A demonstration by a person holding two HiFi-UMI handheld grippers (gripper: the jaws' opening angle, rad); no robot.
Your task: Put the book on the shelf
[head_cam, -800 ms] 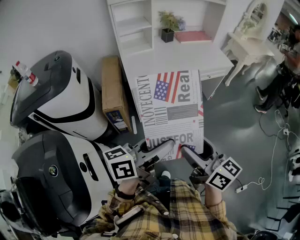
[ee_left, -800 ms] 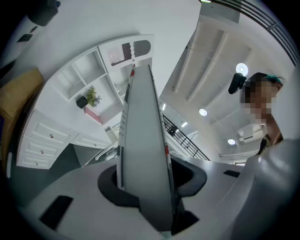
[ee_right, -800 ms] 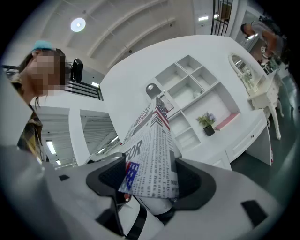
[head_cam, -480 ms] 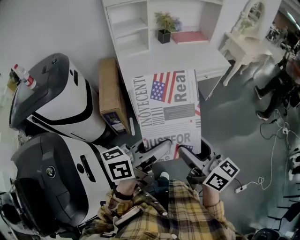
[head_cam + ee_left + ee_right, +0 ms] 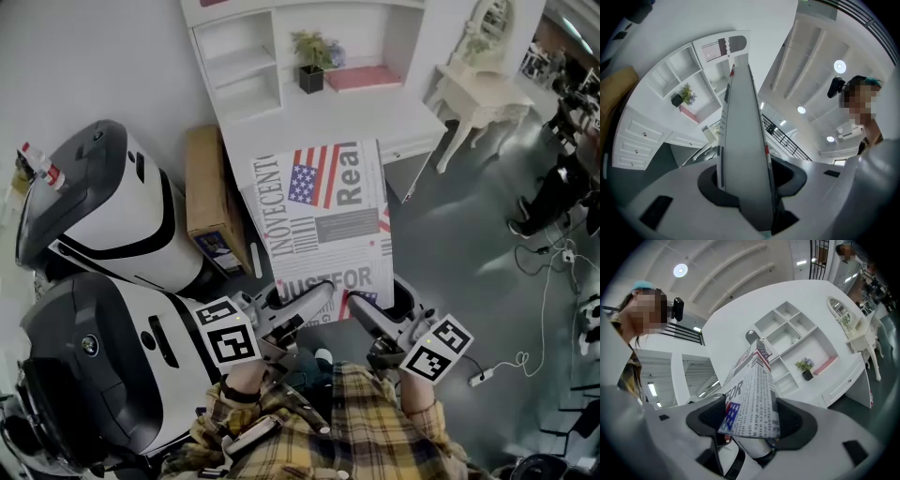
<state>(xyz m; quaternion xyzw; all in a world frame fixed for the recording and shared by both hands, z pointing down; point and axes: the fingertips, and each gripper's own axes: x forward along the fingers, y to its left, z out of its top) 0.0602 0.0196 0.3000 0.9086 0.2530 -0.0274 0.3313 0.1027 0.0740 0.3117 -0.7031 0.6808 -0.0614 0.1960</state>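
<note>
A large book [image 5: 323, 220] with a newspaper-print cover and a US flag is held flat in front of me over the white desk [image 5: 281, 122]. My left gripper [image 5: 298, 302] is shut on the book's near left edge. My right gripper [image 5: 375, 317] is shut on its near right corner. In the left gripper view the book [image 5: 743, 140] shows edge-on between the jaws of the left gripper [image 5: 750, 180]. In the right gripper view the printed cover [image 5: 752, 394] sits between the jaws of the right gripper [image 5: 752, 420]. The white shelf unit [image 5: 239, 61] stands on the desk beyond the book.
A potted plant [image 5: 312, 58] and a pink flat item [image 5: 364, 77] sit in the shelf unit. A cardboard box [image 5: 208, 202] and two big white-and-black machines [image 5: 103, 216] stand at the left. A white dressing table [image 5: 473, 84], floor cables [image 5: 553, 272] and people stand at the right.
The whole view has slid a little to the left. Both grippers keep their hold on the book, which lies much as before relative to the desk.
</note>
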